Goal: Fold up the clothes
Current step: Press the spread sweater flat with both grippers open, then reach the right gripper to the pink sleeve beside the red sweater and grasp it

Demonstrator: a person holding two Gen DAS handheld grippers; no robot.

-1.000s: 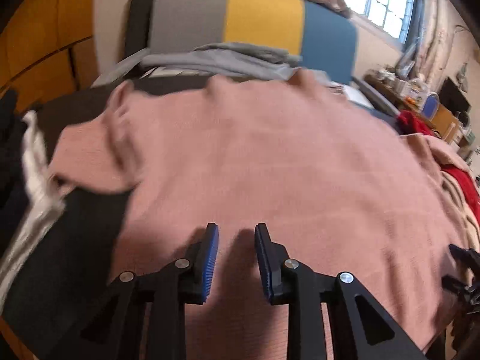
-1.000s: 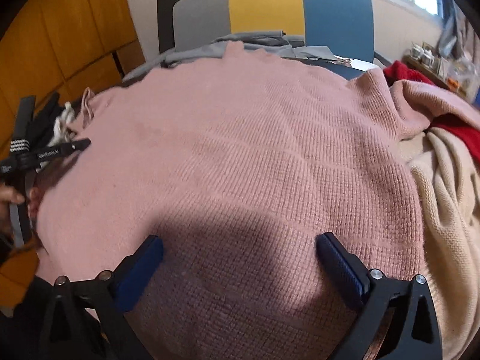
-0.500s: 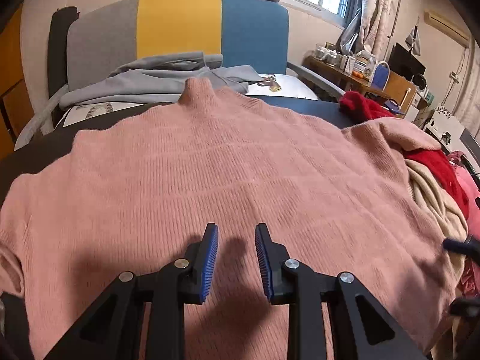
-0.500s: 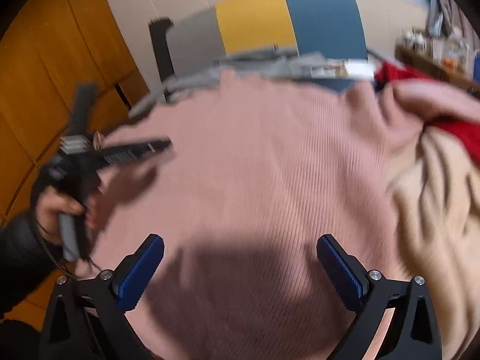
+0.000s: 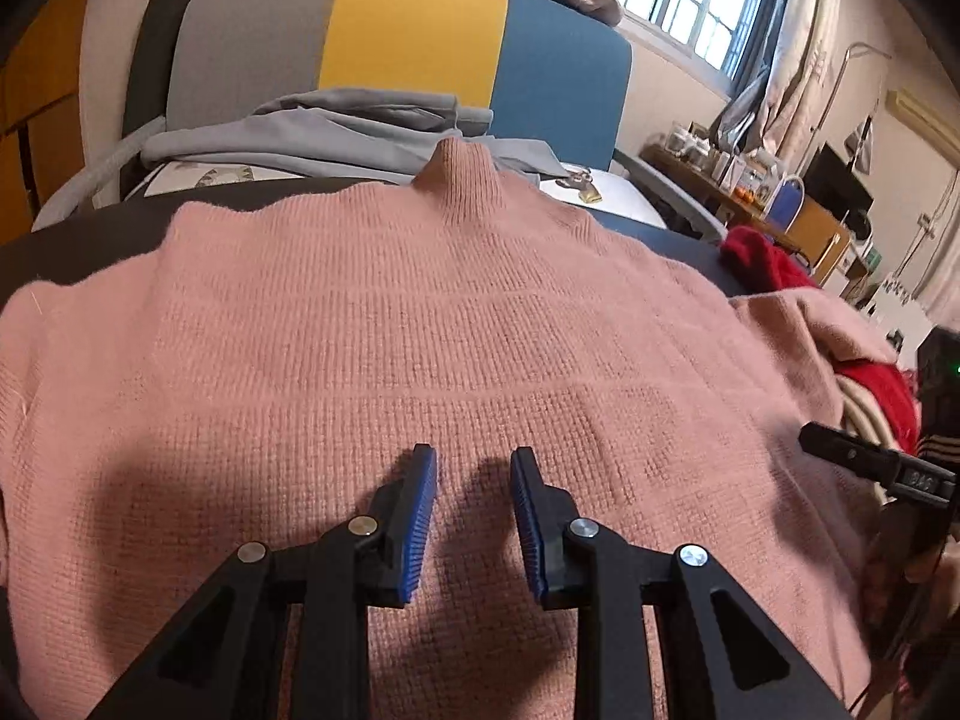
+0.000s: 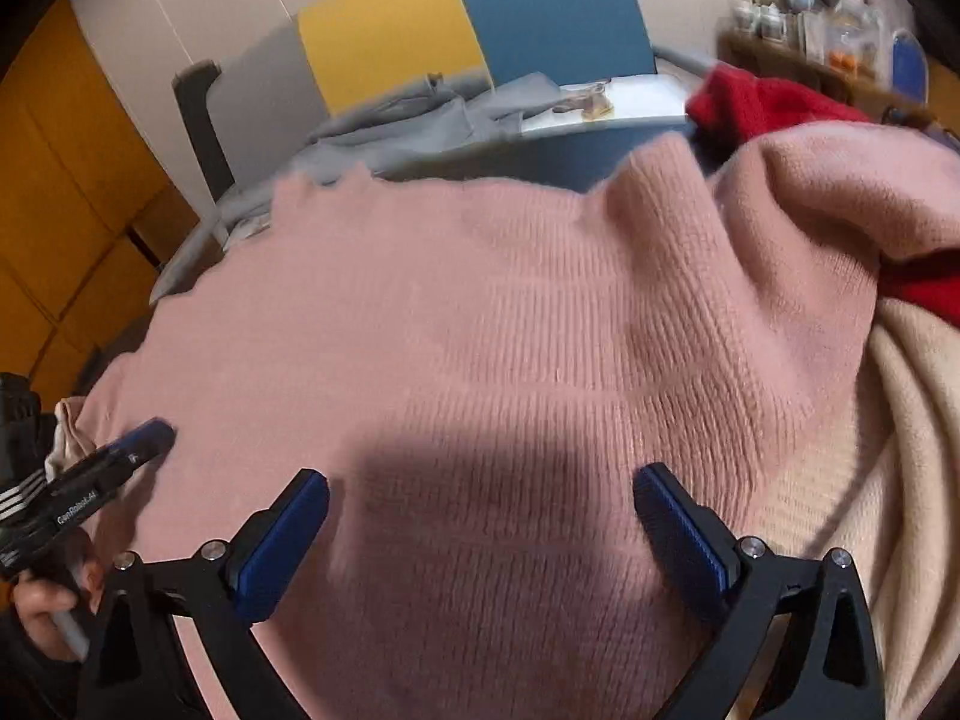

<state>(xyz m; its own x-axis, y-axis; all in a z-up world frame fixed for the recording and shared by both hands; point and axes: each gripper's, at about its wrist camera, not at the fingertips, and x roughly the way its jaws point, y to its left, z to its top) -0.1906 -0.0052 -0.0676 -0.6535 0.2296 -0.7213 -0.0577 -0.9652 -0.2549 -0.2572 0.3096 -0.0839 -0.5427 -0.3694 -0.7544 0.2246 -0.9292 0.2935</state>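
I had the pink sweater [image 5: 420, 348] spread flat over the dark bench [image 5: 90, 234], its stubby turtleneck collar [image 5: 459, 180] pointing at the far edge. The knit was chunky, ribbed in fine rows, with faint horizontal bands across the chest. My left tool [image 5: 473, 498] hovered just above the near hem, its ridged blue pads [image 5: 414, 516] a narrow gap apart and gripping nothing. My right tool [image 6: 480, 516] was spread wide over the same cloth, released, its shadow falling on the knit between the pads.

Along the bench's right edge a heap crowded the sweater: a red fuzzy garment [image 6: 762, 102], a cream knit [image 6: 888, 432] and another pink fold [image 6: 840, 192]. At the left edge, bare dark surface showed beyond the shoulder, so there was room on that side. Past the far edge a grey garment [image 5: 336, 132] lay crumpled before a chair back [image 5: 408, 30] panelled in grey, yellow and blue.

From the right wrist camera, the left tool's side carried white lettering that looked like "GenRobot.AI", blurred; a hand [image 6: 51, 606] gripped its handle.
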